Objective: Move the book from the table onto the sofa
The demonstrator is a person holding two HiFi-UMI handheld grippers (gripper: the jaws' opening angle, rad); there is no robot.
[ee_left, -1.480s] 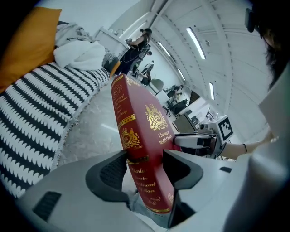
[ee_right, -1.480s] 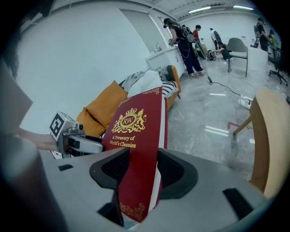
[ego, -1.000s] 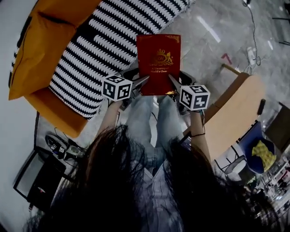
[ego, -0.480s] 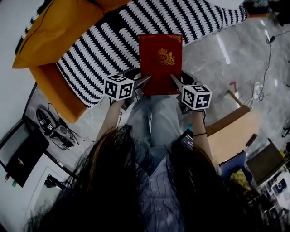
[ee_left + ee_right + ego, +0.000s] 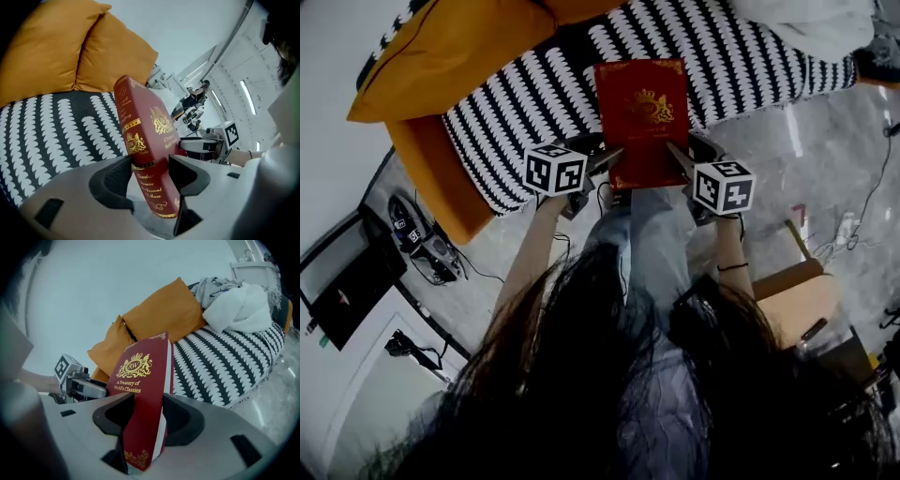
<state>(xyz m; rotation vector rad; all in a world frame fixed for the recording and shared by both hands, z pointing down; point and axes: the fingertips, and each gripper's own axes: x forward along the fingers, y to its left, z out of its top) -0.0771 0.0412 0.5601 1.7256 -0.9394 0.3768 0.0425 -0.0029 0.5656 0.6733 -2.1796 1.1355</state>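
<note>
Head view: the book (image 5: 642, 120) hangs in the air, cover up. Its far end is over the front edge of the sofa (image 5: 516, 112) seat and its near end is over the floor. The left gripper (image 5: 612, 157) holds its near left corner and the right gripper (image 5: 677, 157) its near right corner.

Left gripper view: the jaws are clamped on the spine side, close to the book's lower end, with the striped seat and the cushions (image 5: 70, 51) behind.

Right gripper view: the jaws pinch the page edge near the lower end, and a white cloth (image 5: 239, 305) lies far along the seat.

This looks like the carry step, close to placing. Next, both grippers likely need to move forward together, lower the book flat onto bare seat, then part their jaws.
</note>
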